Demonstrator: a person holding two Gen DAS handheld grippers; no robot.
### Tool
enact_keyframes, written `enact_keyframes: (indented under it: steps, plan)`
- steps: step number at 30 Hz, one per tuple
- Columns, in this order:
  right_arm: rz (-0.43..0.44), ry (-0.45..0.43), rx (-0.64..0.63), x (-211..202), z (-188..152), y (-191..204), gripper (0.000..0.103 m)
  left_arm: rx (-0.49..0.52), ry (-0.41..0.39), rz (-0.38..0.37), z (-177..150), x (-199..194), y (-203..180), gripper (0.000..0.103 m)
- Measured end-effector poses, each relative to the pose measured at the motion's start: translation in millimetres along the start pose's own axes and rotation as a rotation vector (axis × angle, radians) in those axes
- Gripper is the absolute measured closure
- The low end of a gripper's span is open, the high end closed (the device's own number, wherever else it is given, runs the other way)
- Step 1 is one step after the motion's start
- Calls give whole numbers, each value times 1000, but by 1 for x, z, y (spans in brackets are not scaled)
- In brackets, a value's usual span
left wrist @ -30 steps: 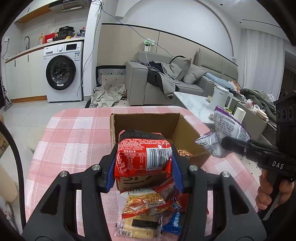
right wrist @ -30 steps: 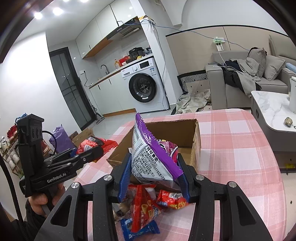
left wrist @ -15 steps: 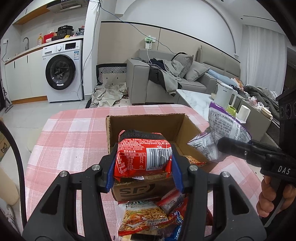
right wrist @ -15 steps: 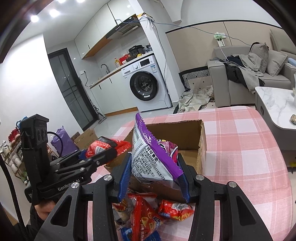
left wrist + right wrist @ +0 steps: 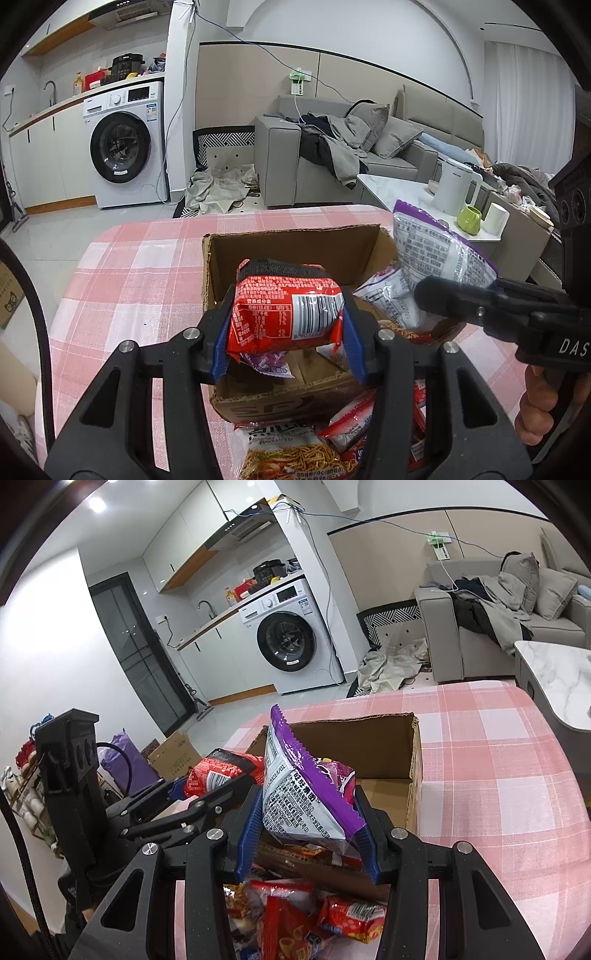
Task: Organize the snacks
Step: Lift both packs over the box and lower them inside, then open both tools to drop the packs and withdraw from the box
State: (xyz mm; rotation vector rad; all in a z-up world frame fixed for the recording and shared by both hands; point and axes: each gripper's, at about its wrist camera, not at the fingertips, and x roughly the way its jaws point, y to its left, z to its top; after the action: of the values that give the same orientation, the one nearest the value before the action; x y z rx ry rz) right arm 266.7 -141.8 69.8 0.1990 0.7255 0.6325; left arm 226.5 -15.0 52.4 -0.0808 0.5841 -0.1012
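Observation:
An open cardboard box [image 5: 295,247] [image 5: 369,738] stands on the pink checked table. My left gripper [image 5: 286,332] is shut on a red snack packet [image 5: 284,310] and holds it over the box's near side; the packet also shows in the right wrist view [image 5: 218,771]. My right gripper [image 5: 306,834] is shut on a purple and white snack bag [image 5: 303,794] over the box's near edge; the bag also shows at the box's right side [image 5: 436,251]. Loose snack packets [image 5: 295,450] [image 5: 306,915] lie in a pile in front of the box.
The pink checked tablecloth [image 5: 140,266] [image 5: 498,775] surrounds the box. A marble side table with a white kettle [image 5: 456,188] and green cup [image 5: 469,219] stands to the right. A washing machine [image 5: 125,147] and grey sofa [image 5: 332,147] are beyond.
Both grippers have moved forward with their packets, from in front of the box to over its opening. The snack pile has slid lower in both views.

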Motion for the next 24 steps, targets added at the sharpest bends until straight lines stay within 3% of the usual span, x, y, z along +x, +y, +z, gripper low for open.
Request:
enact_keyframes:
  steps: [20, 24]
  plan:
    - [-70, 43, 25, 38, 9, -20, 56, -6, 20, 6, -2, 49, 6, 56]
    - [-44, 42, -4, 38, 10, -17, 54, 0, 16, 20, -1, 52, 8, 55]
